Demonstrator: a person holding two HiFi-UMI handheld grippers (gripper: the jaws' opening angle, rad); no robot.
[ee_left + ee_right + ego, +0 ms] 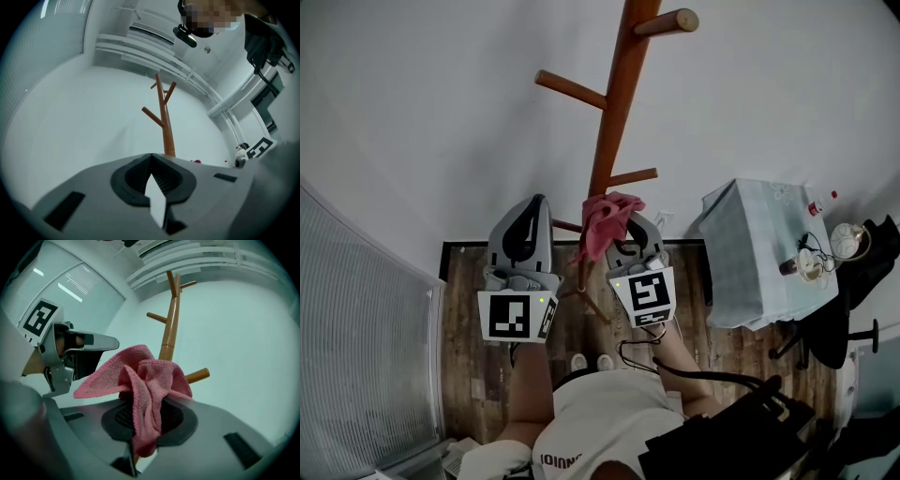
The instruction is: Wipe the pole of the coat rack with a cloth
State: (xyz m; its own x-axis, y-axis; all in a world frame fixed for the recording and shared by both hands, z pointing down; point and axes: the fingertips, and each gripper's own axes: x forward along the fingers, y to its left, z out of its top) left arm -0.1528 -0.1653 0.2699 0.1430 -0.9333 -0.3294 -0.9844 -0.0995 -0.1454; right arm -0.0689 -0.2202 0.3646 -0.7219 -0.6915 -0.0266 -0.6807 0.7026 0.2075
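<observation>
Right claw (143,430) squeezed tight on pink cloth (140,376) (all bunched up), right by brown coat rack pole (169,329). Left claw (151,159) closed too, holding nothing, just beside.

Coat rack (622,75) stands on the floor (478,309) before the wall (441,122). Left gripper (536,202) is left of the pole (605,155) and apart from it. Right gripper (628,225) is just right of it, its cloth (605,220) overlapping the pole. Desk (741,262) stands well right.
</observation>
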